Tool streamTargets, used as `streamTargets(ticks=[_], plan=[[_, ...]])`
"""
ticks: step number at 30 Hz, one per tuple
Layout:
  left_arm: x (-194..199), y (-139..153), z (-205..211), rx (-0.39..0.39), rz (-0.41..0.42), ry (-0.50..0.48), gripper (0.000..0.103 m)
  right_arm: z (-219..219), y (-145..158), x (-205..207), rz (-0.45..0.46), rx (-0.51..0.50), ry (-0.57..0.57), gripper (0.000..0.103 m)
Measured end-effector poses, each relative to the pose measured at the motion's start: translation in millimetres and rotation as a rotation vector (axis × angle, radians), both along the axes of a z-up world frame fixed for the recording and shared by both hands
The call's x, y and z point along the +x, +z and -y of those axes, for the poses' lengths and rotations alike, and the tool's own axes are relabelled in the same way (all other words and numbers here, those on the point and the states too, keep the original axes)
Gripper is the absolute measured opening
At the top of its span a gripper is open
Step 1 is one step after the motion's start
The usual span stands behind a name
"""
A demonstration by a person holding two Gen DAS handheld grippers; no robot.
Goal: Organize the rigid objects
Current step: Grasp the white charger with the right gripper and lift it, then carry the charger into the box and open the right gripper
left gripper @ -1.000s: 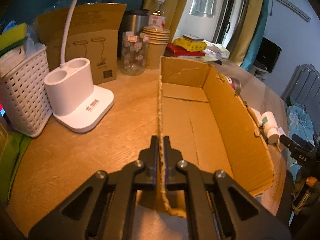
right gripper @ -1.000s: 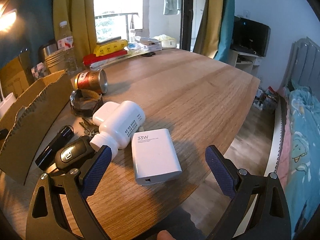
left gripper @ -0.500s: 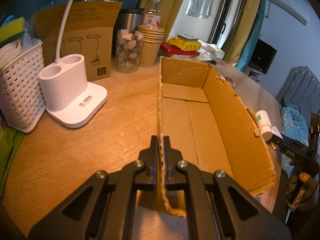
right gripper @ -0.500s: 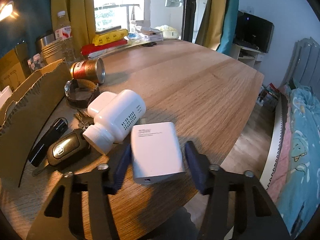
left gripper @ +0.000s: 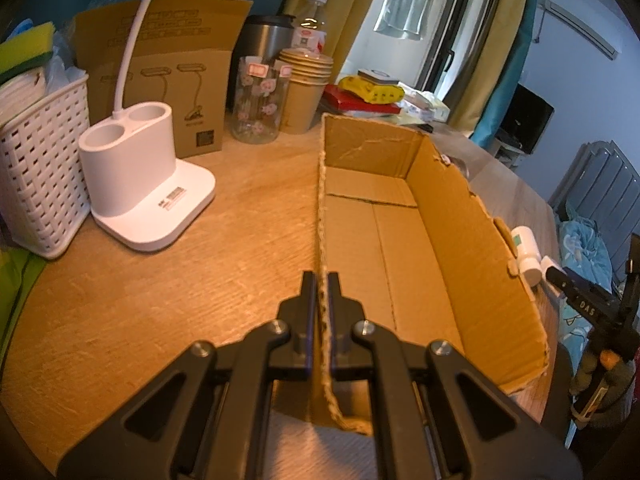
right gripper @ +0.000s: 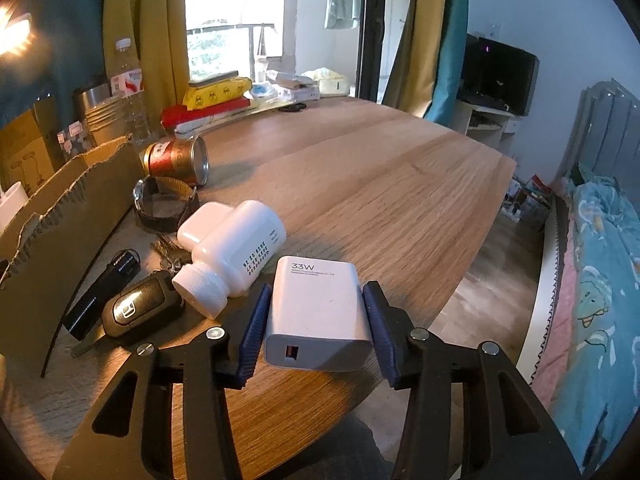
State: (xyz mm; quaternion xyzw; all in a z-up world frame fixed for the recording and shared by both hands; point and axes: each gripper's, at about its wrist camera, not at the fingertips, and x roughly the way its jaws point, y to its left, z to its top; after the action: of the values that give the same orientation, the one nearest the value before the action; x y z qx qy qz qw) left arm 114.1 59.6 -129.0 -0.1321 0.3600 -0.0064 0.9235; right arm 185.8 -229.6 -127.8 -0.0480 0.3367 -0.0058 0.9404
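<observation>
Wood table point(right gripper: 380, 184), cardboard box point(left gripper: 400, 232), can point(right gripper: 176, 158), pill btl point(right gripper: 236, 254), lamp base point(left gripper: 148, 184)

Left gripper point(left gripper: 322, 280), lower centre, is clamped tight; right gripper point(right gripper: 316, 308), lower centre, has just closed halfway.

Black tongs point(right gripper: 316, 320), blue ribbed pads point(right gripper: 254, 332), seemingly silver screws.

Both views are bent strongly by the fisheye lens, with black vignetting at the corners. Warm lamp light point(right gripper: 16, 36) is cast over the wooden table point(left gripper: 160, 280), while the window point(right gripper: 236, 20) is blown out by daylight. Soft shadows are seen.
</observation>
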Motion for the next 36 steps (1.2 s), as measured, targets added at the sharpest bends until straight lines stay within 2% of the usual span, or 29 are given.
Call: streamTargets(ticks=[9, 13, 17, 28, 36], plan=[[0, 0, 0, 0.005, 0.0, 0.002, 0.004, -10, 33, -16, 0.088, -0.003, 0.023, 0.05], [0, 1, 1, 0.007, 0.001, 0.003, 0.004, -25, 55, -25, 0.141, -0.002, 0.071, 0.05], [0, 1, 1, 0.008, 0.0, 0.005, 0.004, -50, 71, -31, 0.168, 0.028, 0.164, 0.05], [0, 1, 0, 0.008, 0.0, 0.005, 0.004, -124, 92, -44, 0.202, 0.063, 0.382, 0.05], [0, 1, 1, 0.008, 0.001, 0.005, 0.004, -160, 87, -43, 0.173, 0.087, 0.48, 0.05]])
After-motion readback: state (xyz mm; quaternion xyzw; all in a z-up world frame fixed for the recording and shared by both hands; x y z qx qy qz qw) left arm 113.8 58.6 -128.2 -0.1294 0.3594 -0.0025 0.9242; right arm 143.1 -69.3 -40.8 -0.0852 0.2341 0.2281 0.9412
